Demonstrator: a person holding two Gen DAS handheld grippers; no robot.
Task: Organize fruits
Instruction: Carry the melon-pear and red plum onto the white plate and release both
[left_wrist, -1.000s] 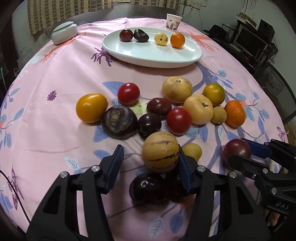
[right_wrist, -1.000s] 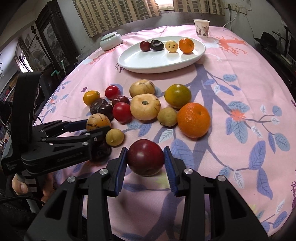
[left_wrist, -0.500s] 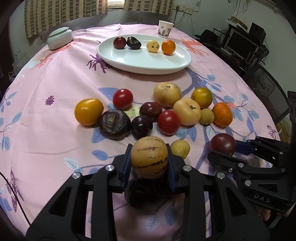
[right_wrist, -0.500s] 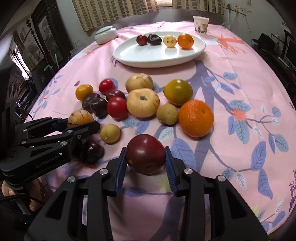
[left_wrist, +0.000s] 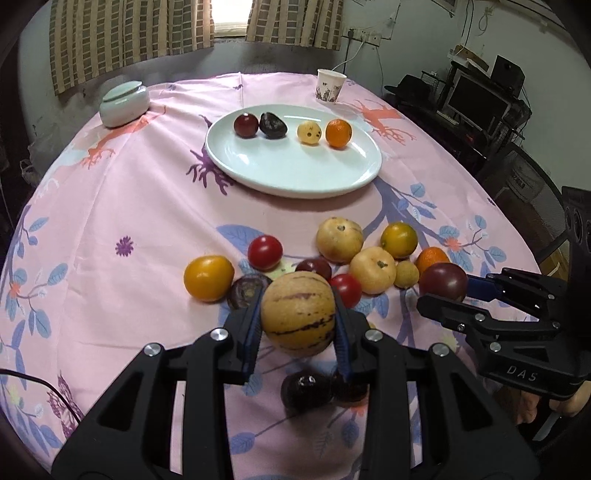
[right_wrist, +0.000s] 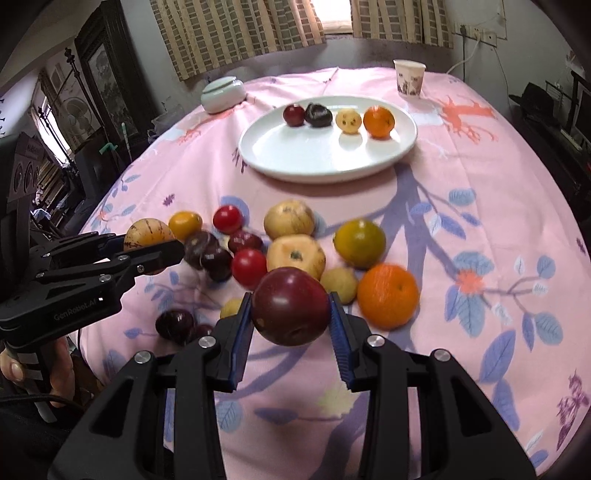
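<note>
Both grippers are loaded. The left gripper (left_wrist: 298, 319) has its jaws pinching a striped melon (left_wrist: 297, 313), held clear above the tabletop (left_wrist: 110, 229) near its front edge. The right gripper (right_wrist: 291, 317) has its jaws pinching a dark red plum (right_wrist: 290, 305), likewise off the cloth, and in the left view that plum (left_wrist: 443, 282) sits at the right side of the pile.

Count the plate (left_wrist: 295, 173) toward the far edge: four fruits in a row, one red plum (left_wrist: 245, 124), one black fruit (left_wrist: 272, 125), one pale spotted fruit (left_wrist: 309, 133), one small orange (left_wrist: 338, 133).

Loose on the tabletop in the right view: two red tomatoes (right_wrist: 228, 218), one yellow tomato (right_wrist: 185, 224), two pale melons (right_wrist: 289, 218), one yellow-green citrus (right_wrist: 359, 243), one big orange (right_wrist: 388, 295), two small yellow fruits (right_wrist: 340, 284). The dark purple ones bunch together; I make out about five, the count unsure.

One paper cup (left_wrist: 331, 87) and one lidded jar (left_wrist: 124, 104) stand by the far edge.
</note>
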